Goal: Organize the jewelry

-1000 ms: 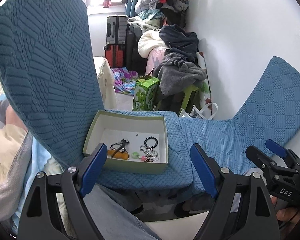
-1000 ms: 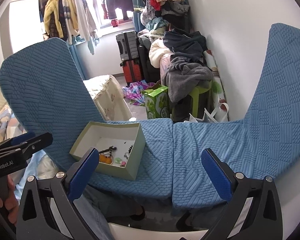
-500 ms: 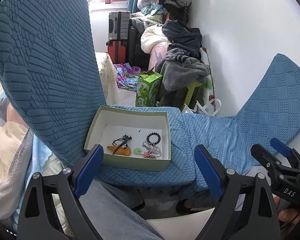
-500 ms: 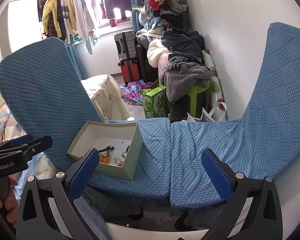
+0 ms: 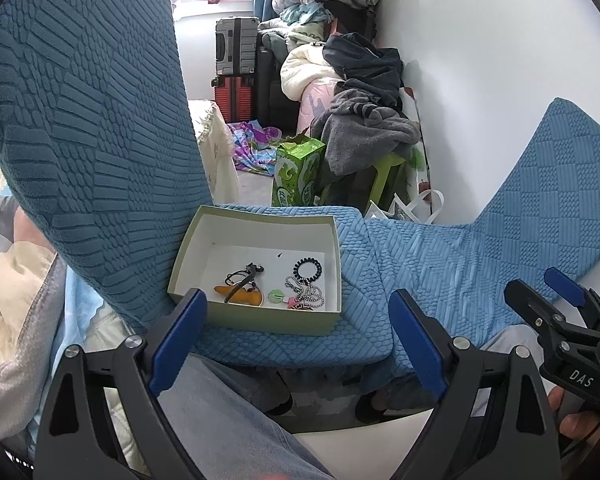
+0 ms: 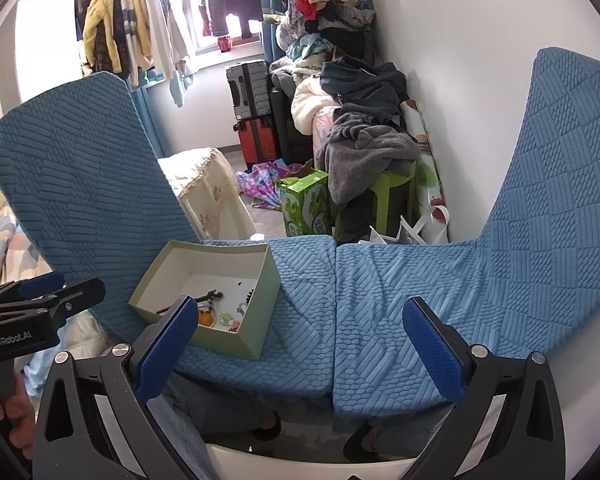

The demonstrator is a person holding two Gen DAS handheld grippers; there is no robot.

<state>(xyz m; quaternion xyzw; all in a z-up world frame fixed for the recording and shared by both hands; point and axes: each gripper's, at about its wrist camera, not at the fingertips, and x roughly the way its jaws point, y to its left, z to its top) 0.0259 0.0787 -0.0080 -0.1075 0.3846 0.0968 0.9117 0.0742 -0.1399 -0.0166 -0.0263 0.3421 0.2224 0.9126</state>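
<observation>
Two blue textured seat cushions (image 5: 380, 280) butted edge to edge, backrests rising at far left and far right. On the left cushion, hard against the left backrest (image 5: 80, 140): an open pale-green box (image 5: 256, 320), white inside. Behind the box, on the floor: a green carton (image 5: 296, 172), a heap of clothes (image 5: 368, 120) on a green stool, stacked suitcases (image 5: 236, 68) farther back. Inside the box, toward its near wall: an orange pendant (image 5: 242, 295) on a dark cord at left, a black coiled hair tie (image 5: 308, 268) farther back at right, a beaded chain (image 5: 306, 294) just in front of the hair tie, a small green bead (image 5: 276, 295) between pendant and chain. Left tongs (image 5: 296, 336) spread wide, nothing between the blue pads, poised above and in front of the box's near wall, the left pad level with the box's near left corner, well clear of the jewelry. Right tongs (image 6: 300, 340) also spread wide and empty, to the right of the box over the seam between the cushions, the left pad overlapping the box's near edge in the right wrist view. Below the box and cushions: a denim-clad leg (image 5: 228, 420).
</observation>
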